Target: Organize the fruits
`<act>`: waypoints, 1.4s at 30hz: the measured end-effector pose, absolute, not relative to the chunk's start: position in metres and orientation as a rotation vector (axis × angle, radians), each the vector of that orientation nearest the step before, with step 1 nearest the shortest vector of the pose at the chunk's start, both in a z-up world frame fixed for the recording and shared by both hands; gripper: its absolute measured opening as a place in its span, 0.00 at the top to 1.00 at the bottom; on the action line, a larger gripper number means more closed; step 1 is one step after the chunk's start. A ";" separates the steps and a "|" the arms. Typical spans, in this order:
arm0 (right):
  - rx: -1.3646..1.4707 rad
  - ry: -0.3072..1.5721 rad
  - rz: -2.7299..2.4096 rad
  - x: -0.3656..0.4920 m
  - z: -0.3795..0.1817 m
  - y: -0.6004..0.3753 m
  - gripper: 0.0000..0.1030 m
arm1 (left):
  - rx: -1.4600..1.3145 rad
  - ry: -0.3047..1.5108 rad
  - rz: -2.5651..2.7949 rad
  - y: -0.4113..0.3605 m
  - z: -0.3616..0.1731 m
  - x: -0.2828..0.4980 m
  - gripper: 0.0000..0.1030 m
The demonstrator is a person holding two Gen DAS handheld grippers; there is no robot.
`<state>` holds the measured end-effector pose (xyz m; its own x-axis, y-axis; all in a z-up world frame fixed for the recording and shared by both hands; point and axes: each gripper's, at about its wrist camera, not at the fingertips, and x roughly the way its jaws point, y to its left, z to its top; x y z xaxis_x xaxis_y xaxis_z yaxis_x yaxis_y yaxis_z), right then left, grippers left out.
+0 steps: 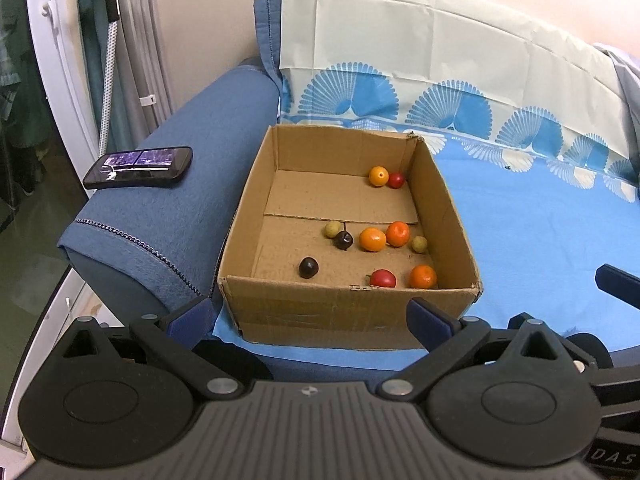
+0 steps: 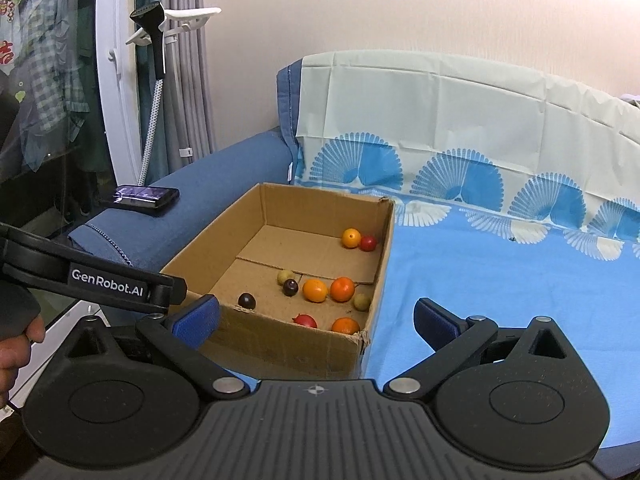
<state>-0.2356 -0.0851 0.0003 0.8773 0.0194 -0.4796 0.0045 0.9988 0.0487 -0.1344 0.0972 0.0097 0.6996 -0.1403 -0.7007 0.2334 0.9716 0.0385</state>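
- Left wrist view: our left gripper point(image 1: 314, 314) has its jaws spread wide and empty, just short of the near wall of the cardboard box point(image 1: 352, 312).
- The box sits open on a blue sheet point(image 1: 540, 240), tight against the blue sofa arm point(image 1: 168, 208) at its 9 o'clock side.
- All the fruit lies on the box floor. At the far 1 o'clock corner we see a yellow-orange fruit point(image 1: 378, 176) touching a small red fruit point(image 1: 396, 180).
- Across the middle runs a loose row: a green fruit point(image 1: 332, 229), a dark plum point(image 1: 343, 239) touching it, two oranges point(image 1: 372, 239) point(image 1: 398, 233) side by side, and a second green fruit point(image 1: 419, 244) at the 3 o'clock end.
- Near the front wall lie a second dark plum point(image 1: 308, 267) at 7 o'clock, a red fruit with a stem point(image 1: 383, 279), and a third orange point(image 1: 423, 277) at the 5 o'clock corner.
- A phone point(image 1: 138, 167) rests on the sofa arm, well apart from the box.
- Right wrist view: our right gripper point(image 2: 316, 320) also has its jaws spread with nothing between them, at the box's near right corner point(image 2: 362, 340).
- The same fruit shows inside: the far pair point(image 2: 351, 238), the middle row point(image 2: 315, 290), and the front red fruit point(image 2: 306, 321) half hidden by the near wall.
- The other gripper's black body point(image 2: 104, 280) crosses at 9 o'clock, with a hand point(image 2: 16, 344) behind it.
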 end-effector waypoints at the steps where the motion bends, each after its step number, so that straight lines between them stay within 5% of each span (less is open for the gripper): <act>1: 0.048 0.500 0.007 -0.236 0.000 -0.085 0.01 | 0.130 0.769 -0.208 0.097 0.009 -0.135 0.00; 42: 0.060 0.506 0.012 -0.234 -0.003 -0.087 0.01 | 0.297 0.716 -0.122 0.083 0.005 -0.133 0.00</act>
